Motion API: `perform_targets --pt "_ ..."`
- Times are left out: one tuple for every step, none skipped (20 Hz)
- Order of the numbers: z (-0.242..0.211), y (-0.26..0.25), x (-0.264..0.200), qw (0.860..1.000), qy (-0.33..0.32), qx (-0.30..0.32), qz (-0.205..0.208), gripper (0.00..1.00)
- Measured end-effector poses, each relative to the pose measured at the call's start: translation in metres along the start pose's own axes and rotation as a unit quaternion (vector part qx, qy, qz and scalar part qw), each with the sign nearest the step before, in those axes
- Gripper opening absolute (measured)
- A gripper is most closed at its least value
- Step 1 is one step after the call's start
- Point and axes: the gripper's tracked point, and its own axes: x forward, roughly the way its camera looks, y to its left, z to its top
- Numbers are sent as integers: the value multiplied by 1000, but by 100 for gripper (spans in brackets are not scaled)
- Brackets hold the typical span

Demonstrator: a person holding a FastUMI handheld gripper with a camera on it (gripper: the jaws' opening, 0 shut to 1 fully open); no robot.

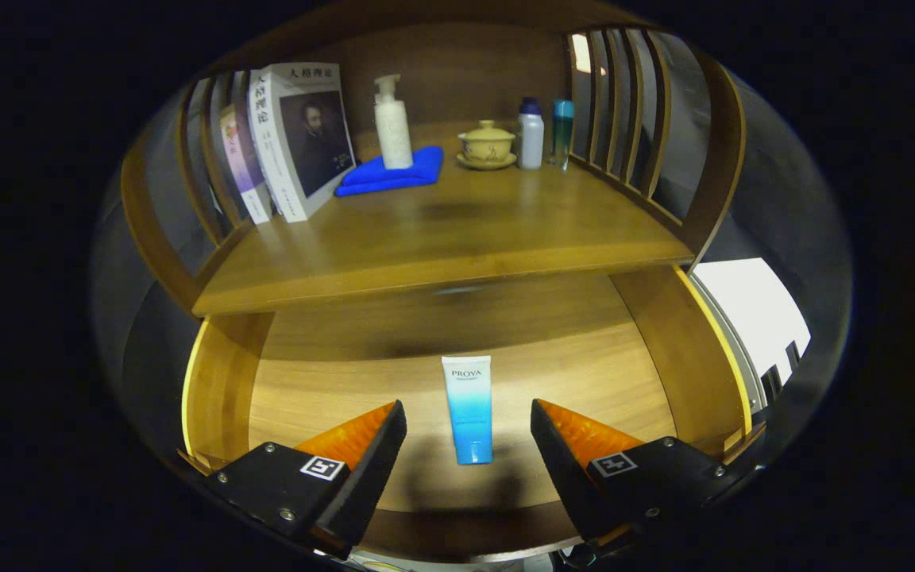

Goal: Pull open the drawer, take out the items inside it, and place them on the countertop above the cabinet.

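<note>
The wooden drawer (656, 373) stands pulled open below the countertop (442, 238). On its floor lies a white-and-blue tube (469, 409), cap end toward me. My gripper (469, 433) is open and hovers over the drawer, one finger on each side of the tube's lower end, neither touching it.
On the countertop stand several books (291, 139) at the left, a white pump bottle (392, 123) on a folded blue cloth (394, 173), a lidded tea bowl (487, 144), and two small bottles (543, 133) at the right. Slatted wooden rails (624, 103) flank the countertop.
</note>
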Motion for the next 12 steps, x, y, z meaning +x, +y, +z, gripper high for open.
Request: perform_targets --pt "-5 0 6 1000 14 6 -1 96" --pt "-8 -2 13 1000 28 10 -6 96" --pt "-11 -4 20 999 39 11 -10 96" --pt "-14 -7 27 999 52 7 -15 96" --pt "-21 -9 32 998 65 -3 -18 95" --pt "-27 -11 38 997 76 -16 -21 95" --pt "-32 -15 43 995 89 -28 -28 94" --pt "-35 -14 46 994 99 -36 -27 93" --pt "-37 -11 48 994 103 -42 -23 90" --pt "-35 -10 50 993 102 -47 -23 87" --pt "-34 -12 51 993 102 -52 -25 83" --pt "-34 -13 53 993 105 -54 -26 81"
